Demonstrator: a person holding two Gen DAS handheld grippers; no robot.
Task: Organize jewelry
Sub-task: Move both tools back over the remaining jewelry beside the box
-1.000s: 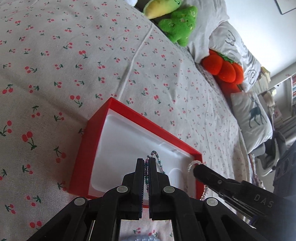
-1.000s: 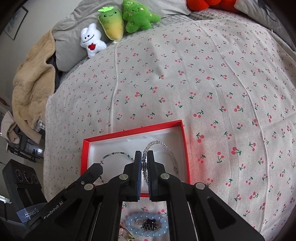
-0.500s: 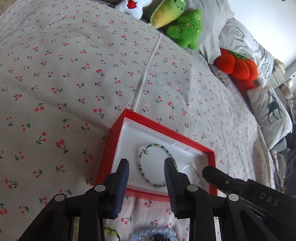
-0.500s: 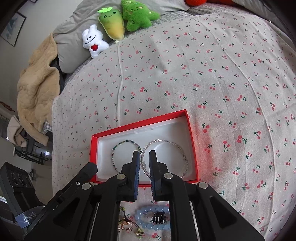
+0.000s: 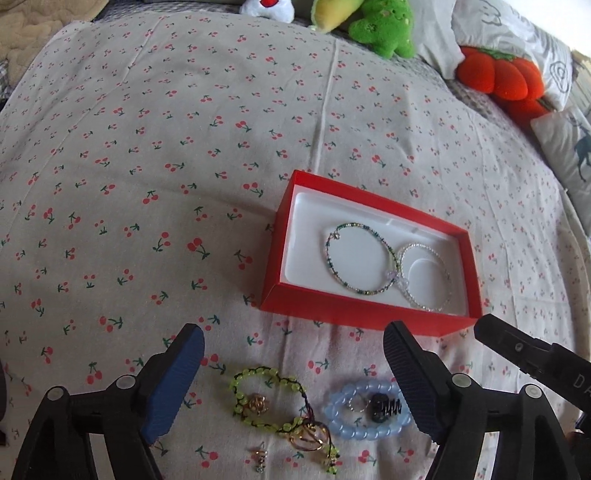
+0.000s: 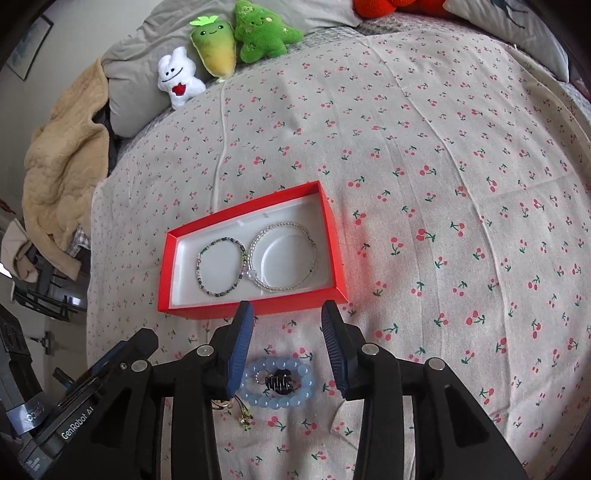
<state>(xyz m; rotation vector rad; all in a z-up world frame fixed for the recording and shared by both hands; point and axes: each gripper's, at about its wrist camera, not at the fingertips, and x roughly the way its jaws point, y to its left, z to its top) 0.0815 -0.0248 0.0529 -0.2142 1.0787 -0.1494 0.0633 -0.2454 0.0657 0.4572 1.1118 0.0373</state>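
Soft, even daylight lit both views, brightest toward the upper right of the left wrist view. Shadows on the bedspread were faint. Fisheye curvature bent the edges; dark vignetting rimmed the right wrist view. Focus was sharp throughout.

- We see a bed under a cherry-print sheet.
- A red box sits on it, mid-bed.
- Nearer us lie a pale blue bead bracelet, a yellow-green beaded bracelet, gold rings and a small earring.
- At the head rest a white plush, carrot plush, green plush and red plush.
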